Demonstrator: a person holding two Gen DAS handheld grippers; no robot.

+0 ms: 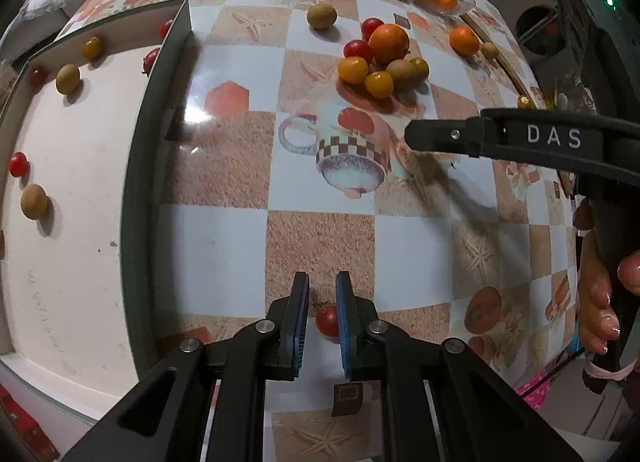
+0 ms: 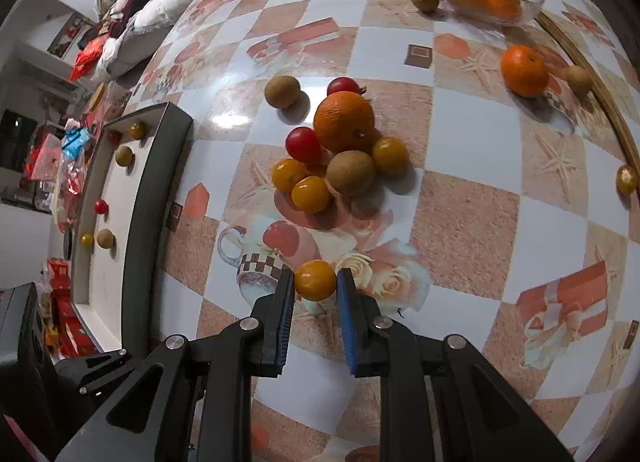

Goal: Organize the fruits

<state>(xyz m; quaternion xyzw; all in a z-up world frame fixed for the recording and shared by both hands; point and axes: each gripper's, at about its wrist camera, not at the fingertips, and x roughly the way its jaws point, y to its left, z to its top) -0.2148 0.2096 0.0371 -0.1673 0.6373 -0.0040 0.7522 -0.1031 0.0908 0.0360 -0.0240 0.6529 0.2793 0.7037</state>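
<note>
Between my right gripper's [image 2: 316, 288] blue pads, low in the middle of the right wrist view, sits a small yellow tomato [image 2: 315, 279], and the jaws are closed on its two sides. I judge it light, smooth and a little slippery, with thin skin that can burst, so the hold should stay at its widest part and remain gentle. My left gripper [image 1: 322, 294] is closed in the same way on a small red tomato [image 1: 328, 320], low in the middle of the left wrist view; it sits deeper between the pads, and I expect the same softness from it. Higher in the right wrist view, near the centre, lies the heap of fruits: a big orange [image 2: 344, 121] with a red tomato [image 2: 303, 144], two yellow ones and a brown longan [image 2: 350, 172] touching around it. The orange looks heavier and firm, and too wide for an easy grip. At the left edge stands a white tray [image 2: 105, 262] with a dark rim, which already holds some small fruits lying apart. In the upper right is a glass bowl [image 2: 532, 2] with oranges inside. Everything rests on a table [image 2: 460, 142] with a checkered cloth. At the right edge of the left wrist view, fingers [image 1: 600, 302] hold the other handle.
</note>
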